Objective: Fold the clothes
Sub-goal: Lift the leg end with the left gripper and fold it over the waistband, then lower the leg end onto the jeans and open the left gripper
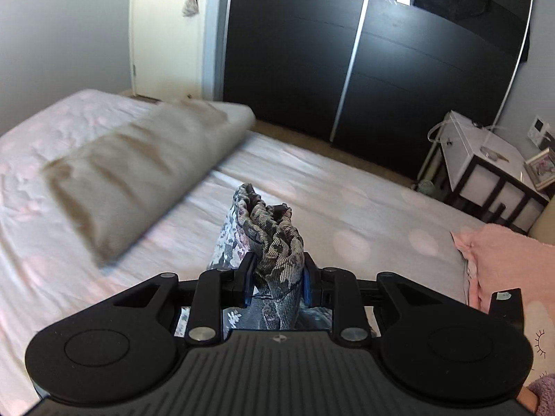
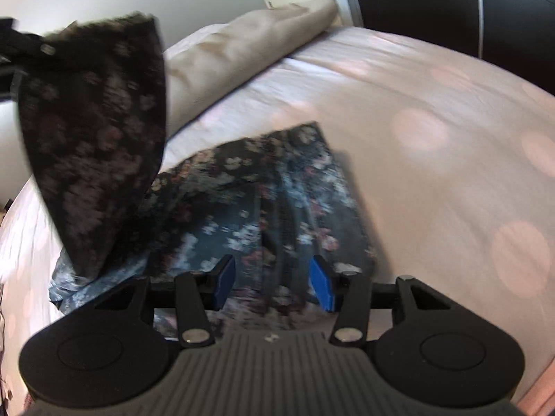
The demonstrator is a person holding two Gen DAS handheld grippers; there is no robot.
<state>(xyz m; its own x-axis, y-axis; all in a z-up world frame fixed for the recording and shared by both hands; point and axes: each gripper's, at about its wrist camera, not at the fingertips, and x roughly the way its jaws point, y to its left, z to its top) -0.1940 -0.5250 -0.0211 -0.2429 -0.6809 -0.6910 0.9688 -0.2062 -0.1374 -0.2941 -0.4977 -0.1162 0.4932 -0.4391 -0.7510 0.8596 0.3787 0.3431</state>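
Two tongs: left tongs (image 1: 277, 277) are pinching the floral garment (image 2: 263, 201); right tongs (image 2: 274, 286) are spread above it; we are laying the fold squarely.

Bed (image 1: 347, 187): pale pink sheet with faint round spots, lightly creased. Beige pillow (image 1: 138, 173) lies on it, ahead and to the left of the left hand-held gripper (image 1: 277, 274), running toward the bed's far edge. Pink cloth (image 1: 503, 263) lies on the sheet at that gripper's right. Dark floral garment (image 2: 270, 194) lies partly spread on the sheet, directly ahead of and beneath the right hand-held gripper (image 2: 274, 284); one part is lifted off the bed at its left.
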